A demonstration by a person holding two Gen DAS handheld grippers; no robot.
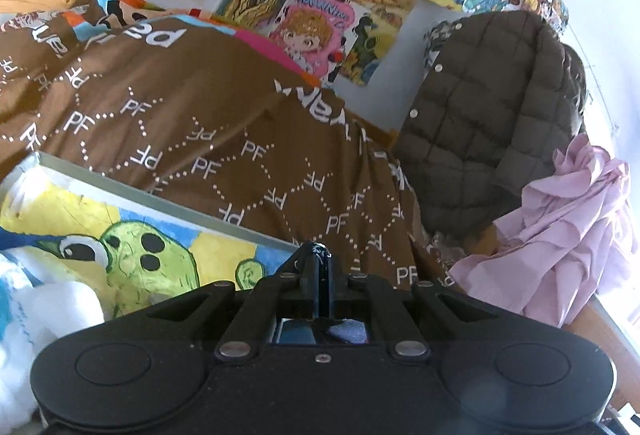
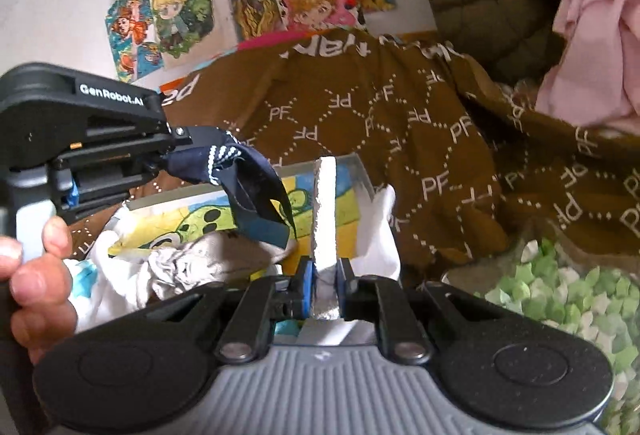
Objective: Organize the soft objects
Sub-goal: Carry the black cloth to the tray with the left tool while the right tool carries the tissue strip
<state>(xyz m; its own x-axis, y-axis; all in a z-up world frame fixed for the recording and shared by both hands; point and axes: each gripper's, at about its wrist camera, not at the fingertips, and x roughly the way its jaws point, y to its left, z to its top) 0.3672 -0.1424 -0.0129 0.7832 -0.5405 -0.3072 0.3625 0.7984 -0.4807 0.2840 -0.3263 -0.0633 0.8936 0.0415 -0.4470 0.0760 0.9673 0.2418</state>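
Two claws are at work over a bed draped in a brown blanket (image 2: pixel 400 123) printed with white letters. The left claw (image 2: pixel 176 151), seen from the right wrist view with a hand (image 2: pixel 32 263) on its grip, is pinched fully shut on a dark navy sock (image 2: pixel 248 187) with a white dotted band, which hangs down over a box (image 2: pixel 224 203) with a green cartoon creature painted on it. The right claw (image 2: pixel 323 287) is closed, only slightly parted, on a white sock (image 2: pixel 326 211) that stands up stiffly between its blue pads (image 2: pixel 306 289). More pale, crumpled soft items (image 2: pixel 180 267) lie in or at the near edge of the box; exactly which cannot be told. The step in hand looks like bringing both socks to the box and setting them in. To do that well, each sock should be carried over the open middle of the box, clear of its grey rim, and lowered until the free end rests on what is already there before the pads part. Letting go one claw at a time would keep the dangling navy sock from catching on the white one. A quilted olive jacket (image 1: pixel 492 107) and a pink cloth (image 1: pixel 568 219) lie further along the bed, well apart from the box.
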